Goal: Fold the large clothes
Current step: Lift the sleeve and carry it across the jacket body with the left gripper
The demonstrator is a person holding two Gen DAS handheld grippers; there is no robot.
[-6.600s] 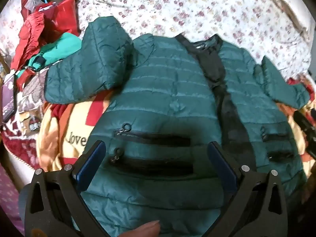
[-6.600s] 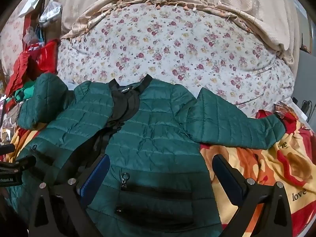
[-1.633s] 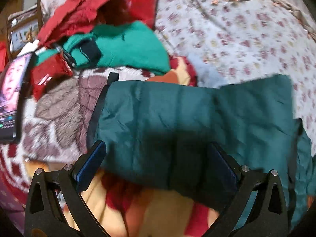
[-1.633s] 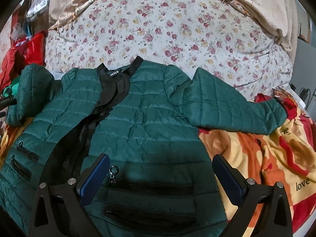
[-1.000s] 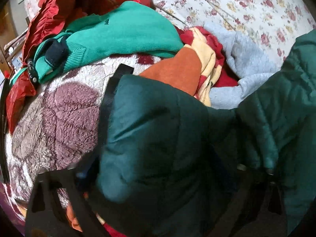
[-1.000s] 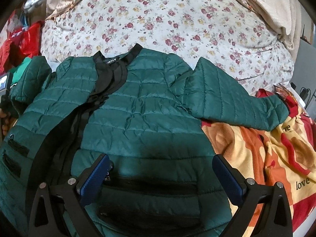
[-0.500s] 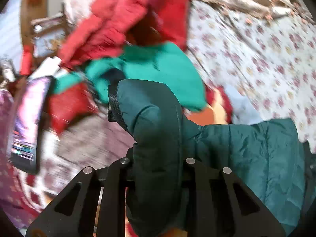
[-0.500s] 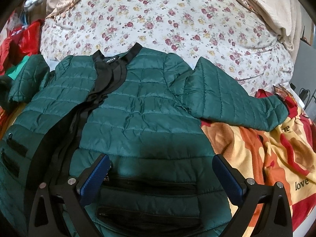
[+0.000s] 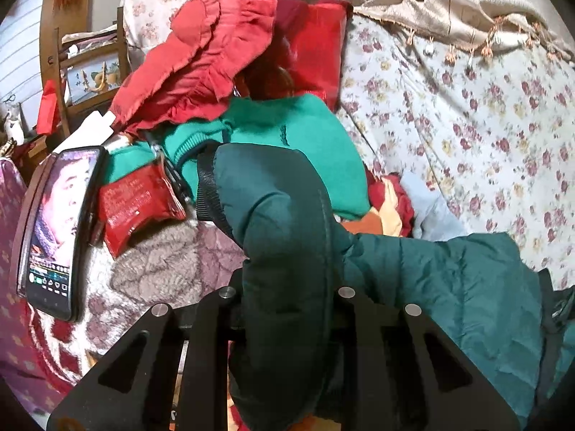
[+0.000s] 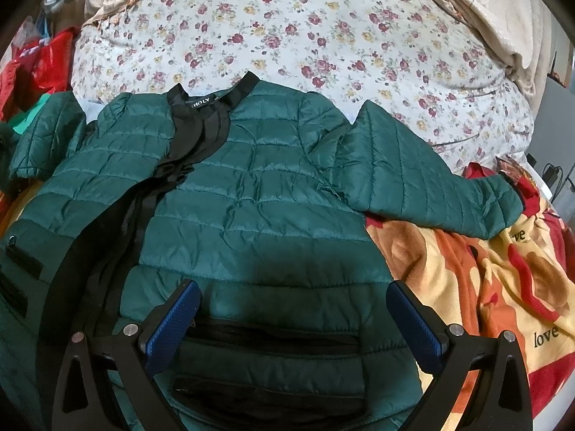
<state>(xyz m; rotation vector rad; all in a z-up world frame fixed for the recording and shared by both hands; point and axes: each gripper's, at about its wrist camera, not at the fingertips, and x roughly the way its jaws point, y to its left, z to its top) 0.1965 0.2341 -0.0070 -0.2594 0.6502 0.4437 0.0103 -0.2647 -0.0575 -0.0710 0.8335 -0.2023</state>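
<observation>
A dark green quilted jacket (image 10: 251, 194) lies front up on the bed, with a black collar and zip band. Its right sleeve (image 10: 424, 183) lies spread out to the right. My left gripper (image 9: 287, 309) is shut on the jacket's left sleeve (image 9: 280, 222) and holds it lifted, with the black cuff (image 9: 205, 186) pointing up and away. My right gripper (image 10: 287, 319) is open and empty, hovering over the jacket's lower front above the black pocket zips (image 10: 273, 337).
A pile of red (image 9: 215, 46) and bright green clothes (image 9: 294, 133) lies at the left. A phone (image 9: 57, 222) with a lit screen lies beside it. A floral sheet (image 10: 323, 25) covers the far bed. An orange and yellow blanket (image 10: 485, 287) lies at the right.
My left gripper went from open over the flat sleeve to shut on it, and has lifted the sleeve up. My right gripper has barely moved.
</observation>
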